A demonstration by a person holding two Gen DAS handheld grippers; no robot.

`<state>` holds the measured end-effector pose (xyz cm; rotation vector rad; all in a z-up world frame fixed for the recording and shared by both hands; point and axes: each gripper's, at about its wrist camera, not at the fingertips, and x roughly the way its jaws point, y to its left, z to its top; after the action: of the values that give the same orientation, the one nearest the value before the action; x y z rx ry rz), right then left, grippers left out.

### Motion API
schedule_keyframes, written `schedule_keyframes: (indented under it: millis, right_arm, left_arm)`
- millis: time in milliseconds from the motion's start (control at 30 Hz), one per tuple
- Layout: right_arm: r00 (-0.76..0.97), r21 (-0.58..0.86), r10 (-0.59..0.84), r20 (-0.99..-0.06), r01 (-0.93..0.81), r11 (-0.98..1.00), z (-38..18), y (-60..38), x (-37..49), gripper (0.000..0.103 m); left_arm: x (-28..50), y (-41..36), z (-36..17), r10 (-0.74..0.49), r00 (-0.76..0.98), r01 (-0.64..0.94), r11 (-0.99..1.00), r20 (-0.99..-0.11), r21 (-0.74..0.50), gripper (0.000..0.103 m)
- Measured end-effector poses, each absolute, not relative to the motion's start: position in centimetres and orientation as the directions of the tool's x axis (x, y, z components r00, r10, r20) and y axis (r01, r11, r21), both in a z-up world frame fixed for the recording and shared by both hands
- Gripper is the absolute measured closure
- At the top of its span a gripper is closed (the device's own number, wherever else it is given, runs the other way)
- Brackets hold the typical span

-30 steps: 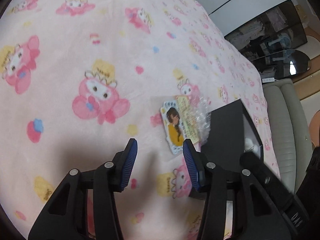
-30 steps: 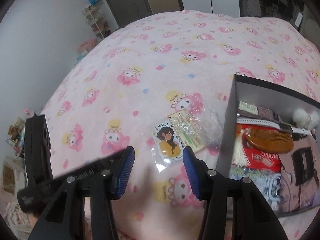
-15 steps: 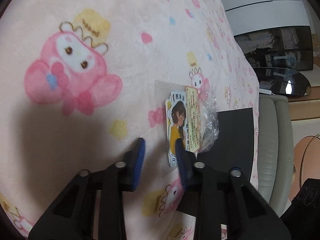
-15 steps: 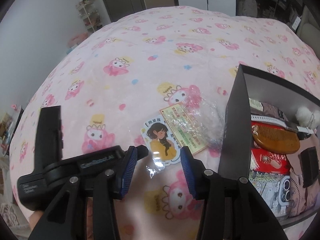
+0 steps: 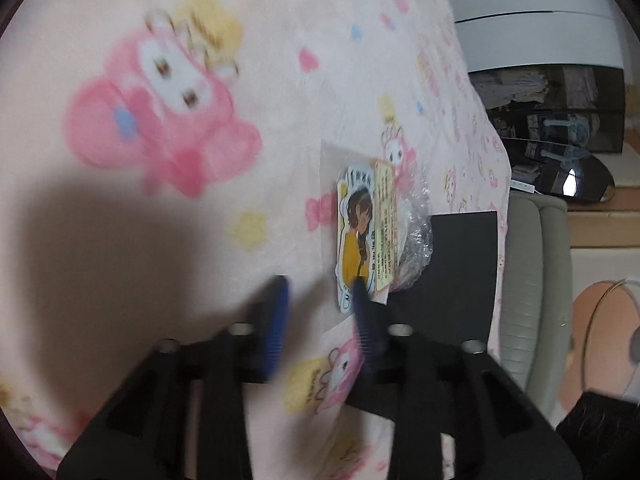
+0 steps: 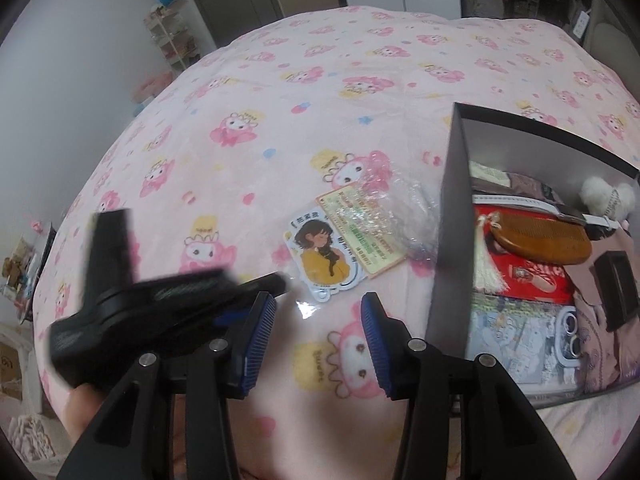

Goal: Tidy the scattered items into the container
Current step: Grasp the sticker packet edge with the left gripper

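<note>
The left tool (image 5: 320,304) is opening, its jaws low over the bed (image 5: 120,240), one pad at the near end of the sticker packet (image 5: 366,232) without gripping it. The right tool (image 6: 318,320) hangs released, nothing between its jaws, just short of the packet. Beyond the packet its crinkled end touches the black box (image 6: 448,220) wall.

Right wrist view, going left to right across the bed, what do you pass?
Left gripper → girl sticker card → green card in crinkly plastic → black box → wooden comb → white plush.
</note>
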<state>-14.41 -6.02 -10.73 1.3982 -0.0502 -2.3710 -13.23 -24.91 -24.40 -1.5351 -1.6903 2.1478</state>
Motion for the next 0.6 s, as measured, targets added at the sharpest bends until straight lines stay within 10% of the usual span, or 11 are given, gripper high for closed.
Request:
schedule_keyframes:
  millis: [67,100,467,600]
  right_arm:
    - [-0.43,0.218,-0.338,-0.837,0.303,-0.928,-10.8,-5.8,-14.7,0.062]
    - [-0.428,0.217,-0.335,-0.84,0.301,-0.929,-10.9,-5.7,-14.9,0.062]
    - [-0.406,0.195,-0.335,-0.85,0.347,-0.917,-11.3,-7.2,-14.5,0.058]
    - [-0.374,0.196,-0.353,-0.858,0.396,-0.897,-11.8,-9.5,-14.7,0.057]
  left_arm:
    - [-14.0,-24.6,-24.2,0.531,-0.513,0.505,-0.448,-0.674,-0.737,0.075]
    - [-14.3,-24.3,-23.9,0.508,-0.506,0.497,-0.49,-0.698,-0.716,0.102]
    - [-6.3,-29.1,-18.3,0.188,-0.618,0.584,-0.54,-0.763,-0.606,0.103]
    - [-5.2,-31.5,-20.6,0.208,-0.571,0.67,-0.441,-0.794,-0.597,0.071]
